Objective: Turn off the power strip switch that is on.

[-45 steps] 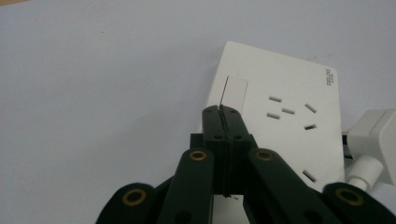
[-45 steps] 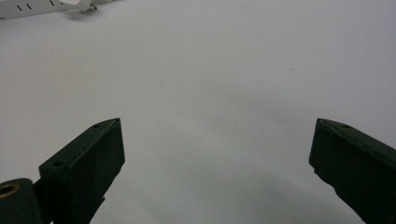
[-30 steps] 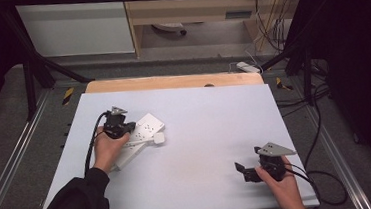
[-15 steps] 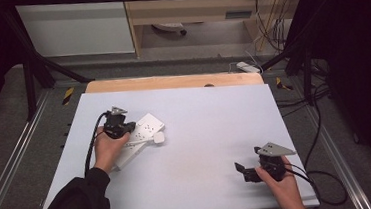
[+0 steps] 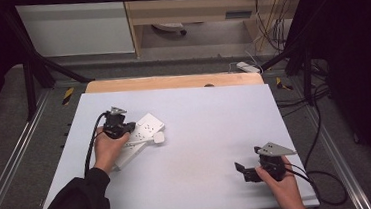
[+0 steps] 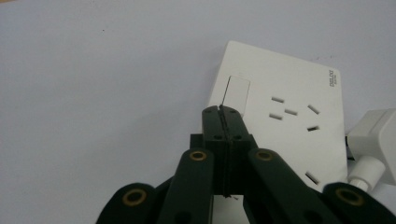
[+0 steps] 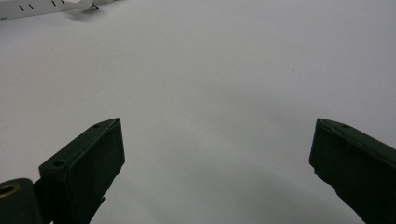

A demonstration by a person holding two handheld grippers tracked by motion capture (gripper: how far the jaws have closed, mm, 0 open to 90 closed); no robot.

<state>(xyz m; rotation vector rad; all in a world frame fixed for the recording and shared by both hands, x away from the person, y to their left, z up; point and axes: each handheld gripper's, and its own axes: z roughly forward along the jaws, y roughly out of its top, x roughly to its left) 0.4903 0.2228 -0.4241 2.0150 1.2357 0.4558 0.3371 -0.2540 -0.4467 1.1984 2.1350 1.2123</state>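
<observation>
Jaws of the left gripper (image 6: pixel 222 111) are pressed together over the white socket strip (image 5: pixel 143 133) at the table's (image 5: pixel 211 132) left, its switch (image 6: pixel 236 92) just beyond them. Beside it, a white plug (image 6: pixel 376 140) is seen. Well apart, the right gripper (image 5: pixel 242 170) is held agape.

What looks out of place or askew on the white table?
Little stands out. The white socket panel lies at an angle to the table edges, with a white plug beside one edge. The left gripper, shut, rests at the panel's switch. Nothing looks spilled or damaged.
</observation>
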